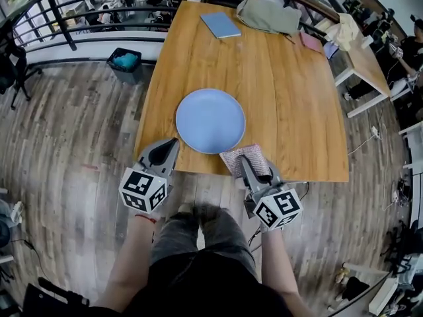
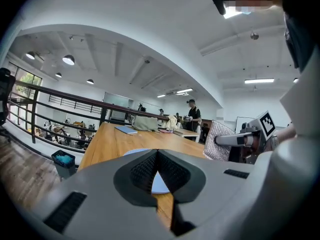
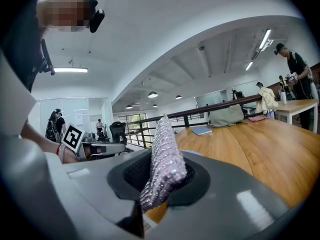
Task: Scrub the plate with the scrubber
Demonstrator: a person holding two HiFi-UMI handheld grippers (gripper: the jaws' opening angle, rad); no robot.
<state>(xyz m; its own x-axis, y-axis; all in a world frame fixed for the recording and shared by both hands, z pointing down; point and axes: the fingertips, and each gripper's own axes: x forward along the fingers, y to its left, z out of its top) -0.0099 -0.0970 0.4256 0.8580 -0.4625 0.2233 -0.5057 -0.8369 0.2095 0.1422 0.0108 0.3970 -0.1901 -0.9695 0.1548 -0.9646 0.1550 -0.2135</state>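
The right gripper (image 1: 243, 160) has its jaws clamped on the scrubber (image 1: 231, 159), a silvery pink glittery pad that stands up between the pads in the right gripper view (image 3: 163, 151). It is at the near edge of the table (image 1: 284, 91), and the scrubber's left corner is just beside the near right rim of the plate (image 1: 210, 121). I cannot tell whether the pad rests on the wood.

The left gripper (image 1: 173, 144) has its jaws pressed together at the tips with nothing between them (image 2: 157, 153). It points at the near left rim of the plate, close to it but apart. Through the gap beneath its tips, a sliver of the pale blue plate (image 2: 159, 184) shows.

The plate lies flat on the near half of the wooden table, between the two grippers and a little farther out.

At the far end of the table lie a blue notebook (image 1: 221, 24) and, to its right, a grey-green bag (image 1: 268, 15). A dark bin (image 1: 125, 63) with teal contents stands on the floor off the table's far left corner, near a black railing (image 1: 63, 22).
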